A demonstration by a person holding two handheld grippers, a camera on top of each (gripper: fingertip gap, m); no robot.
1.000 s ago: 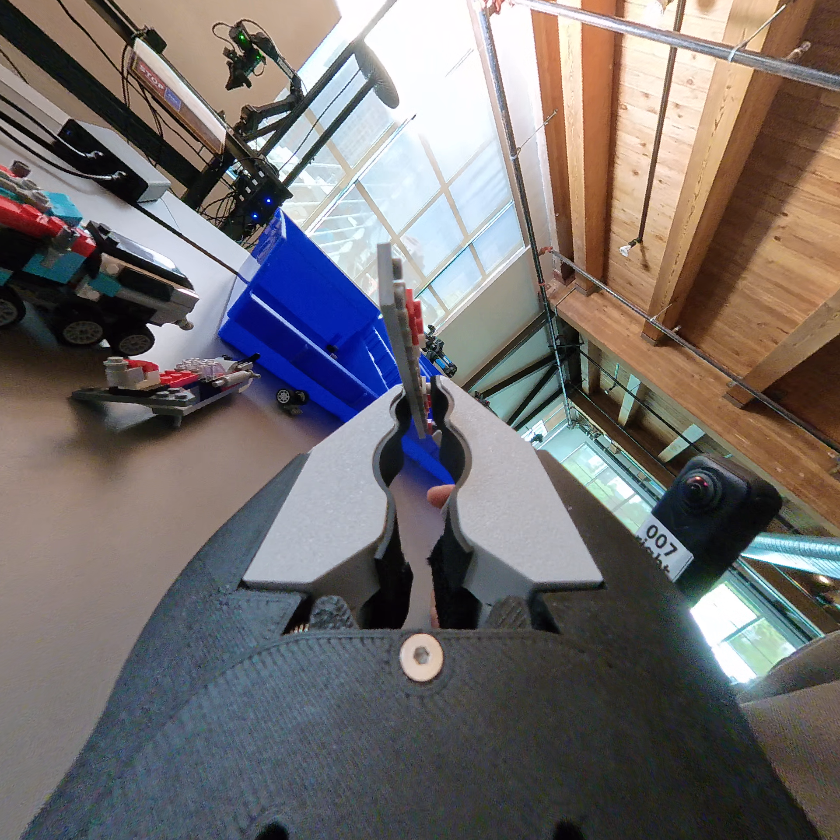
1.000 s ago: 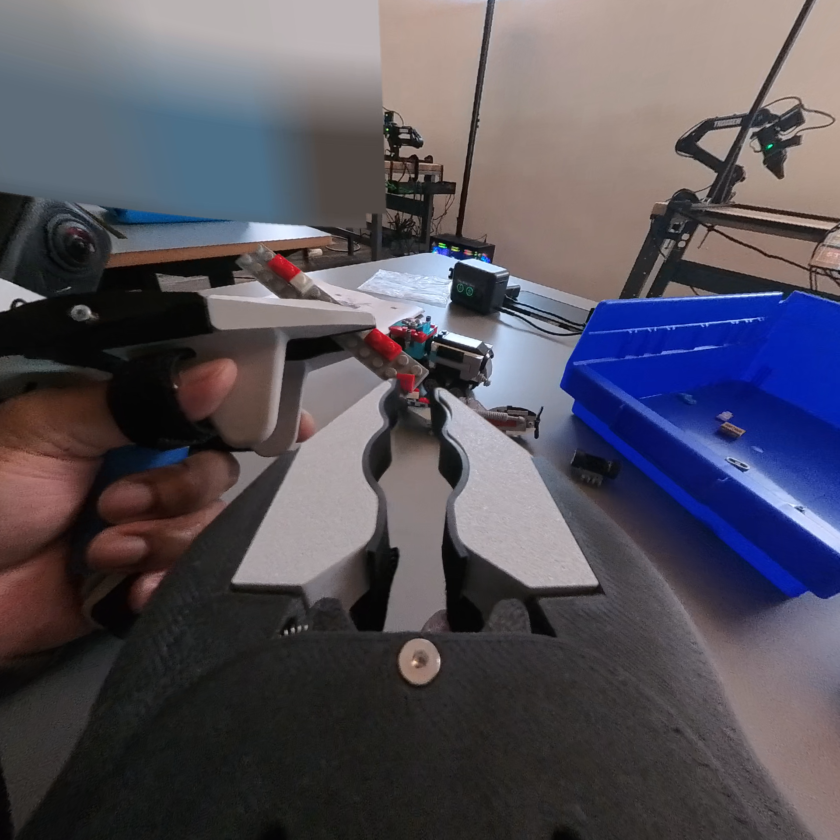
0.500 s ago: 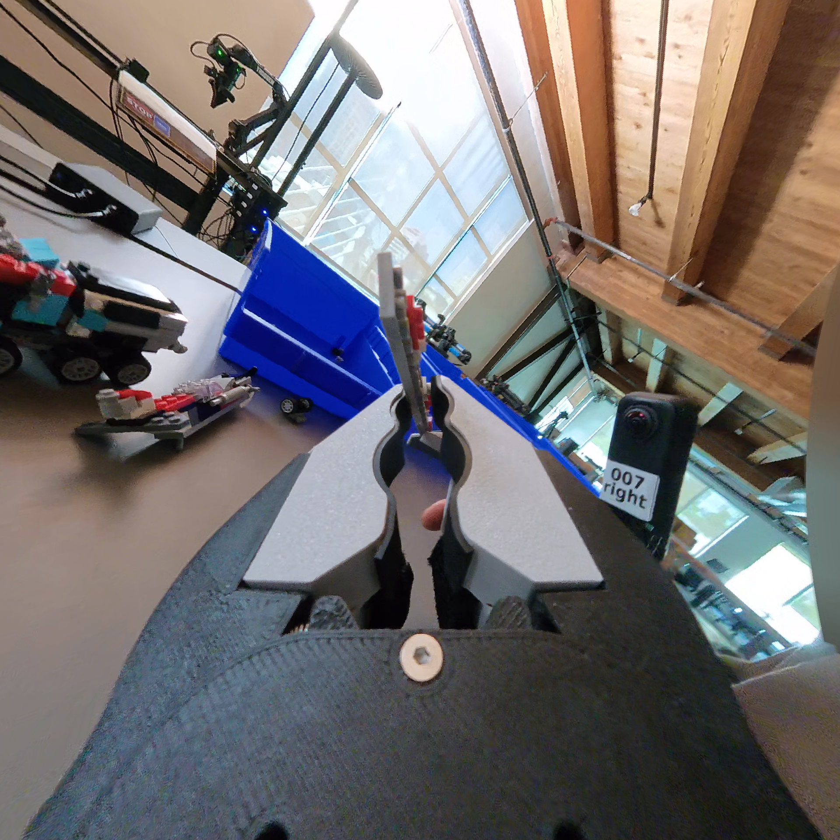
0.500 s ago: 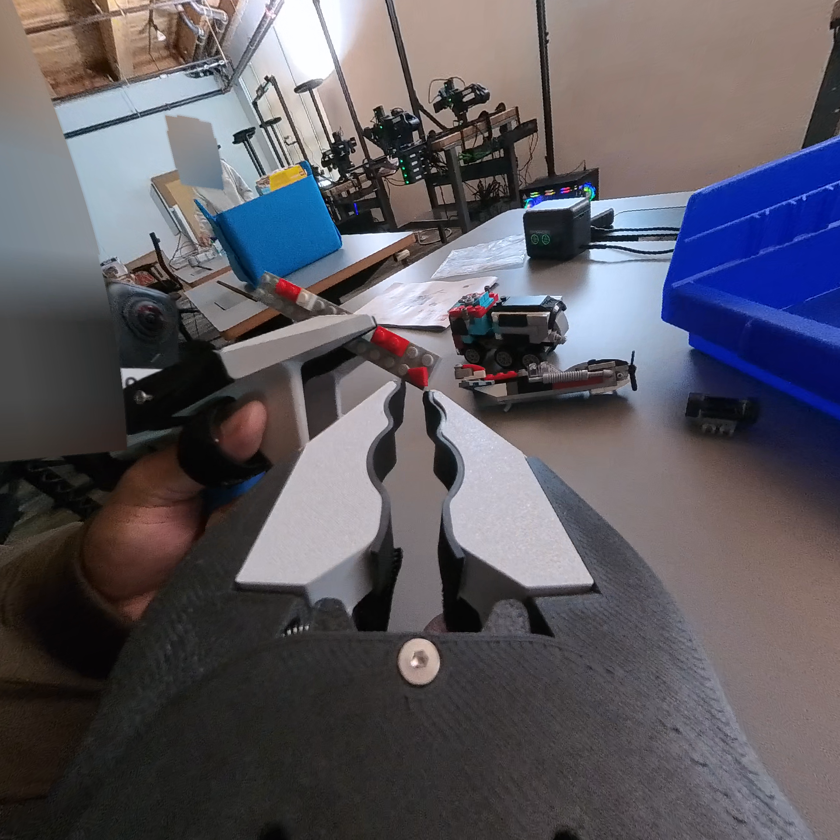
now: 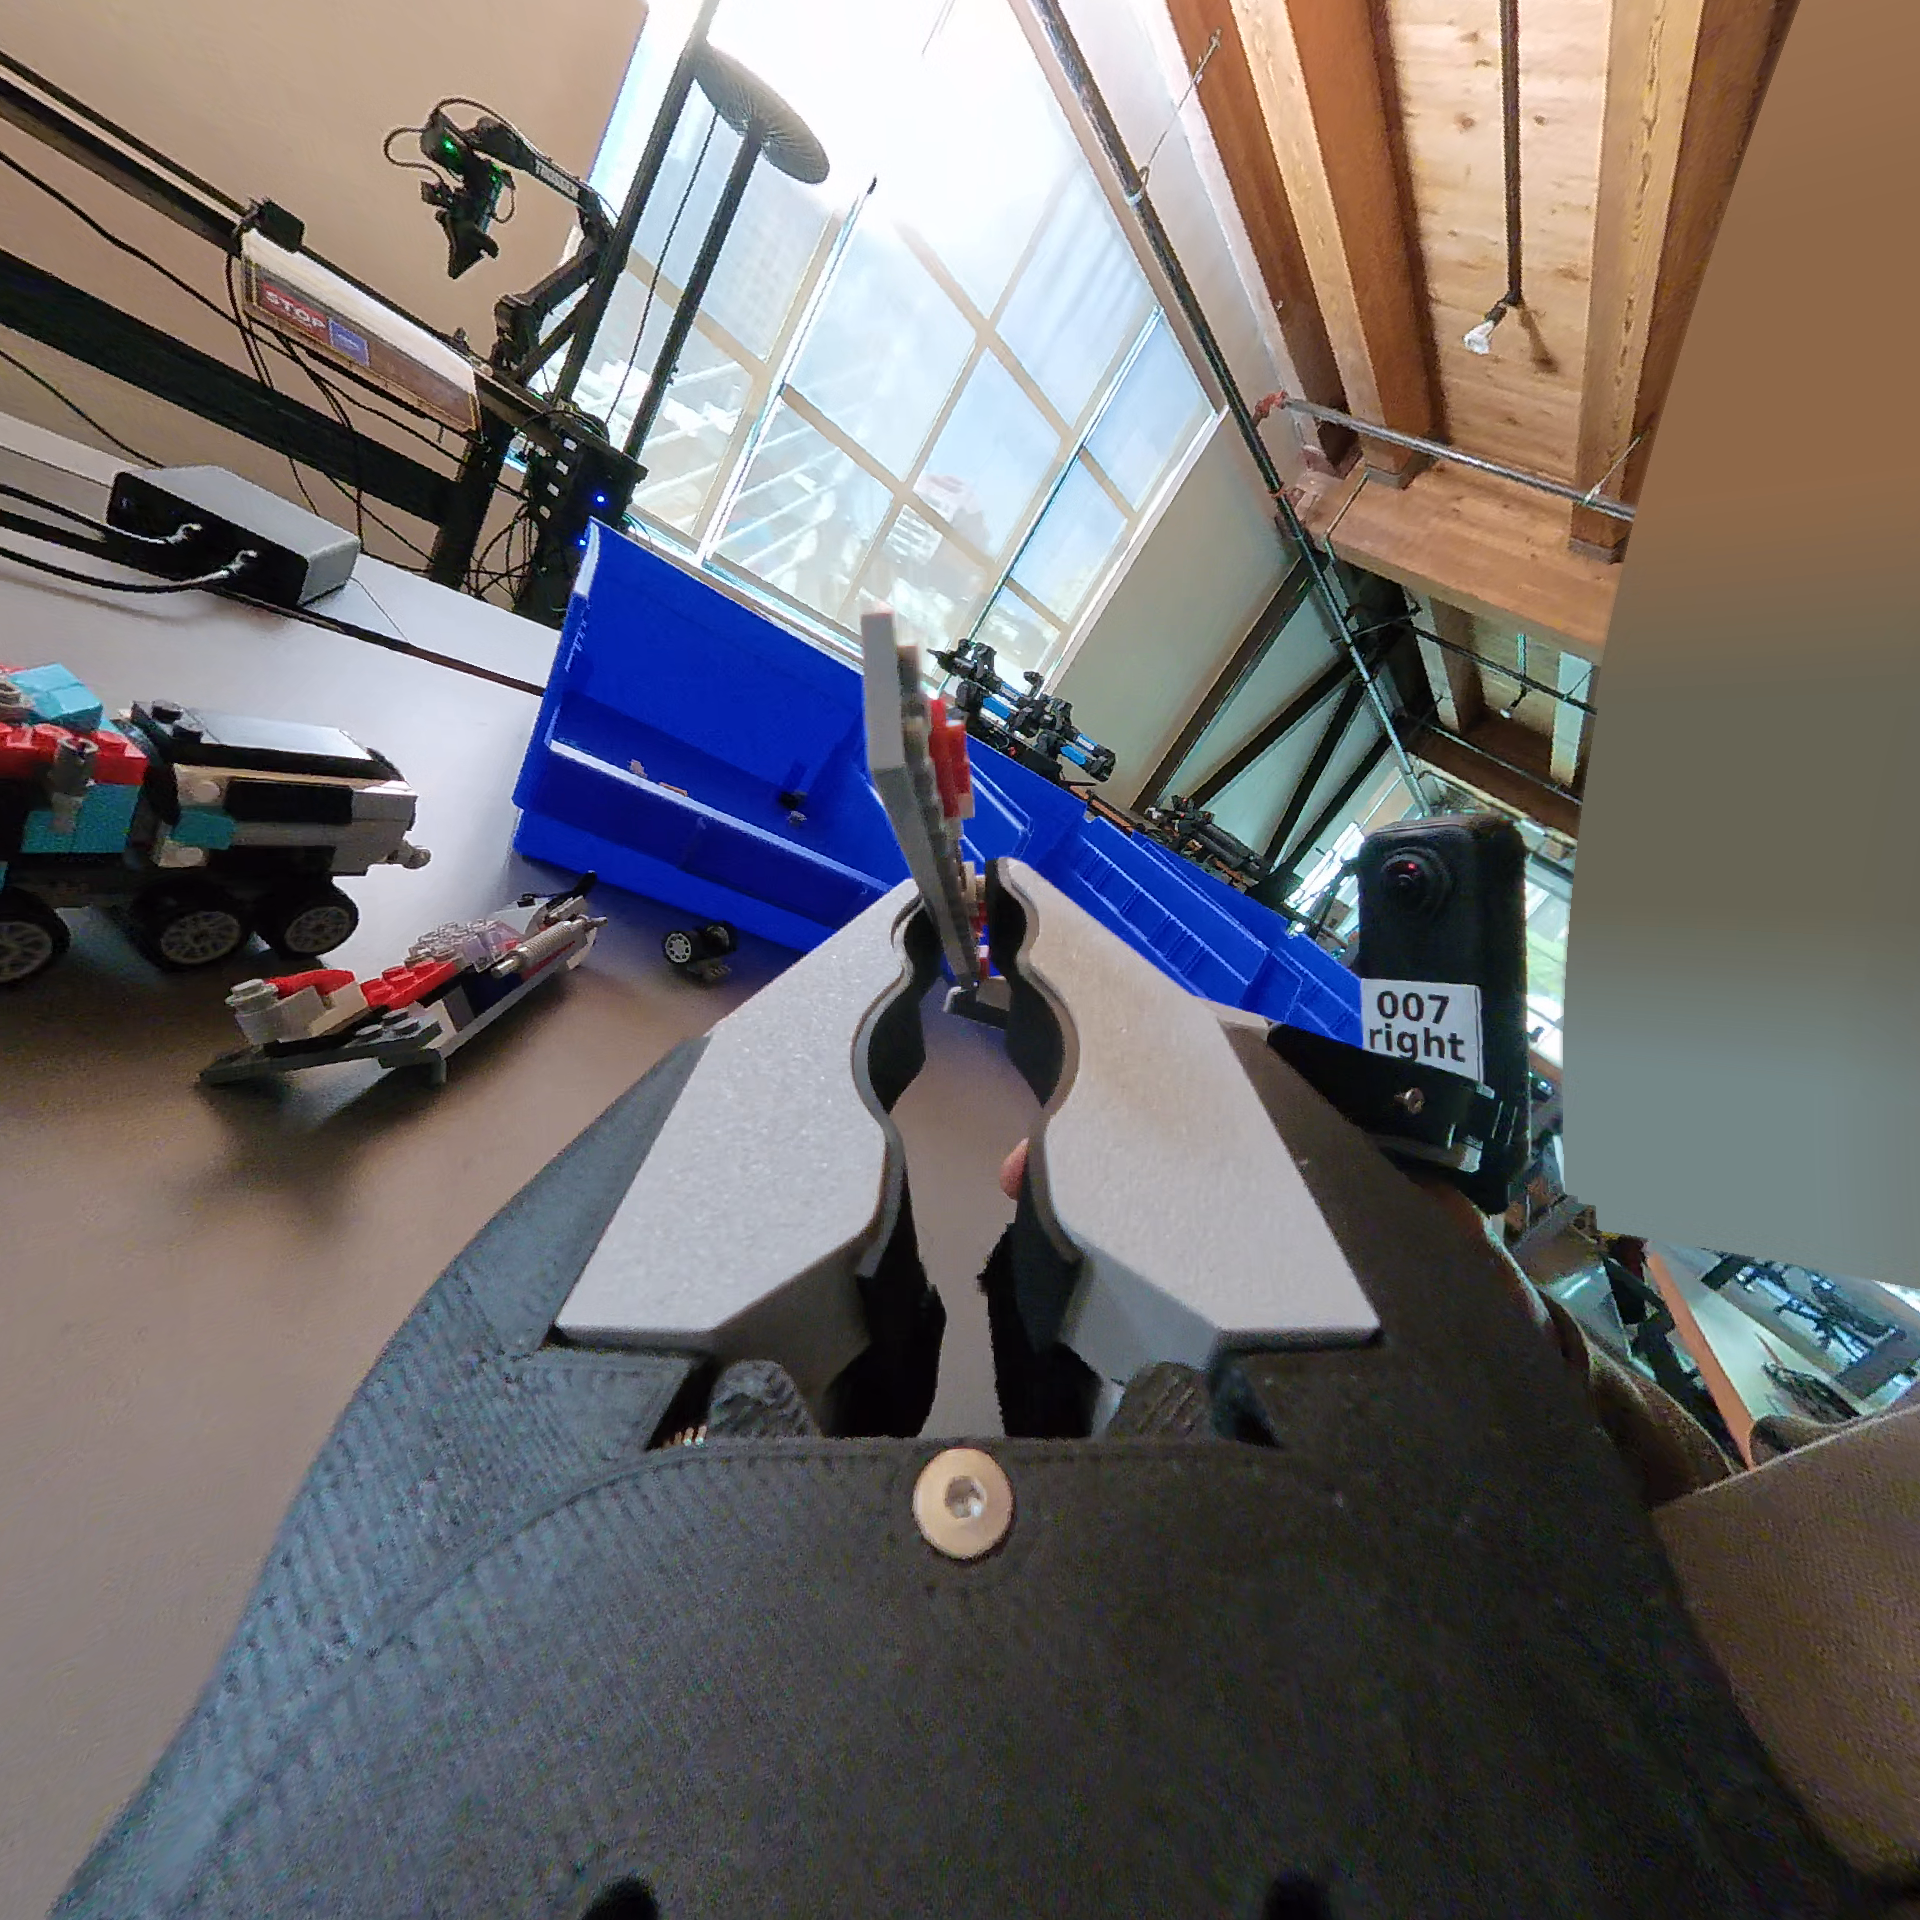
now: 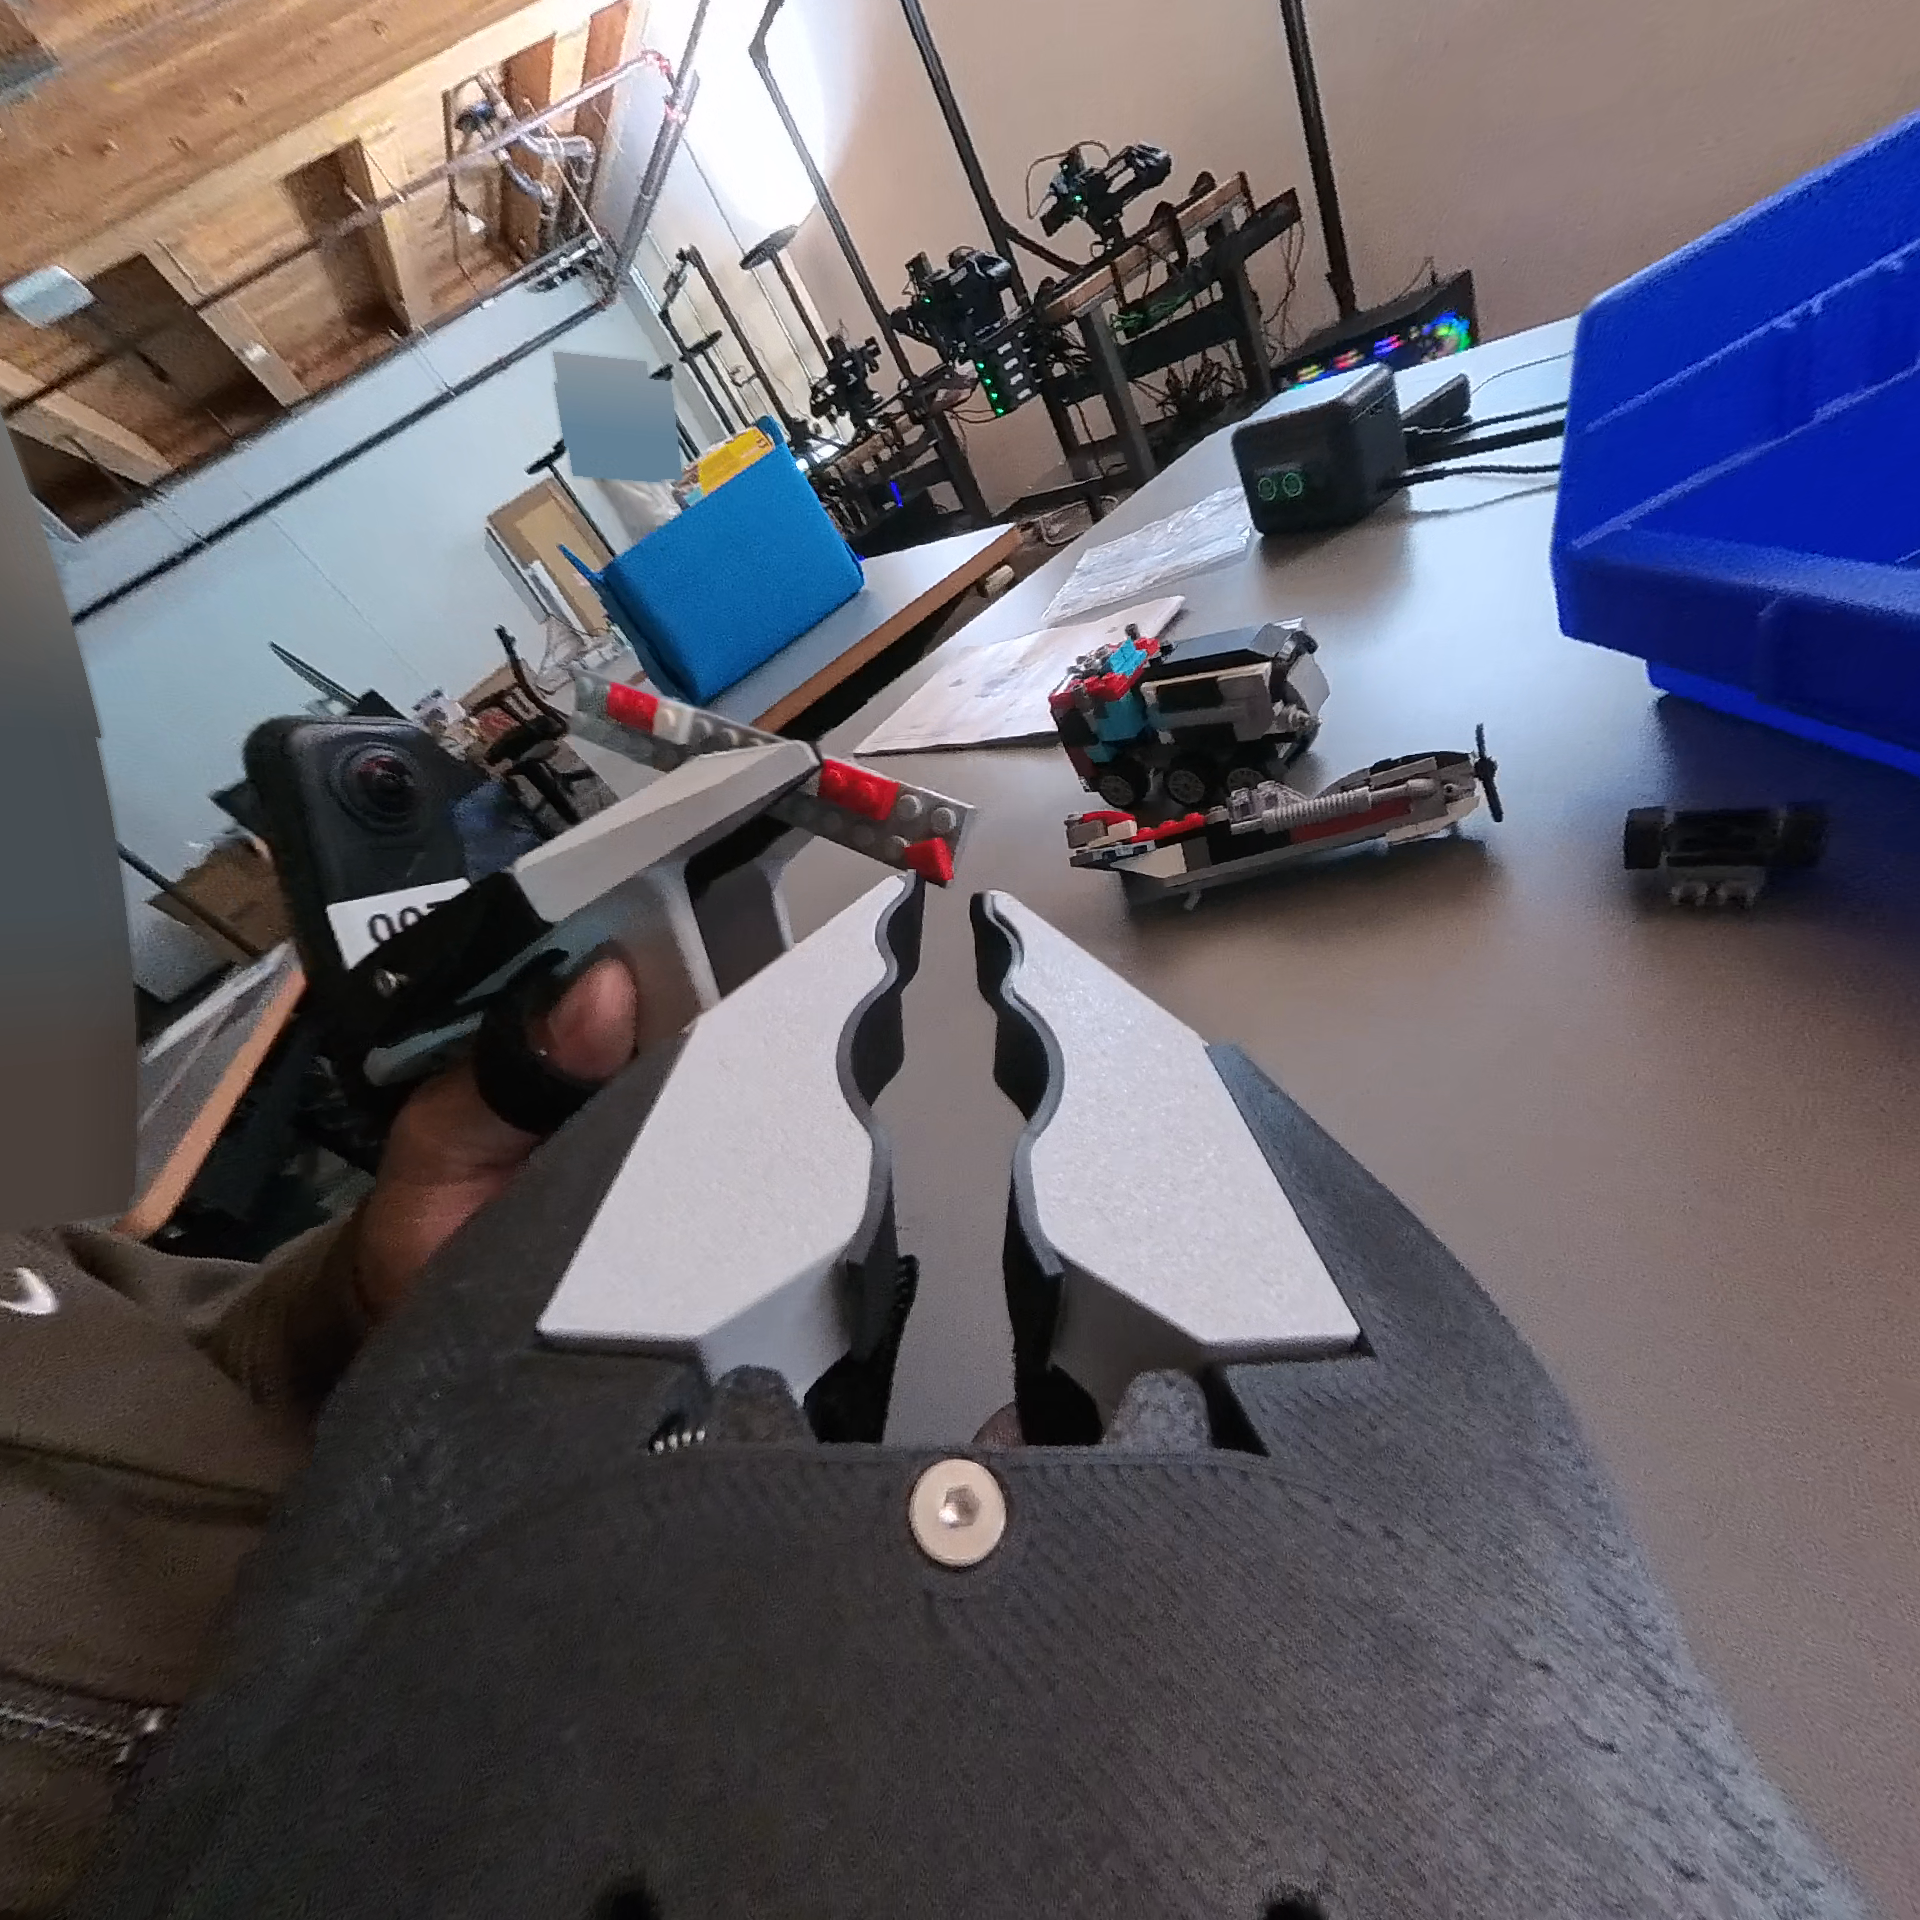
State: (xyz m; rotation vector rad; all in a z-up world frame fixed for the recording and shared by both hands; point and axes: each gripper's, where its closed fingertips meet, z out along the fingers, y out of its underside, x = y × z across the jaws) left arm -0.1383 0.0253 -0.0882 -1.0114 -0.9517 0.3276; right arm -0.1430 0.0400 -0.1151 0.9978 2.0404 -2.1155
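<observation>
With my left gripper (image 5: 961, 914) clamped on the grey-and-red brick plate (image 6: 844, 805) held over the table (image 6: 1455, 1143), I keep my right gripper (image 6: 943, 902) narrowed, empty, squared beneath its red corner.

A tall grid-paned window (image 5: 914, 416) lets bright daylight in beneath a ceiling of wooden beams (image 5: 1475, 208) crossed by metal pipes. The walls are plain beige (image 6: 1558, 135), with a pale blue wall (image 6: 343, 561) farther back. Past the grey bench (image 6: 1558, 1091) stand other tables (image 6: 904, 582), black stands and racks of lit equipment (image 6: 1039, 322).
</observation>
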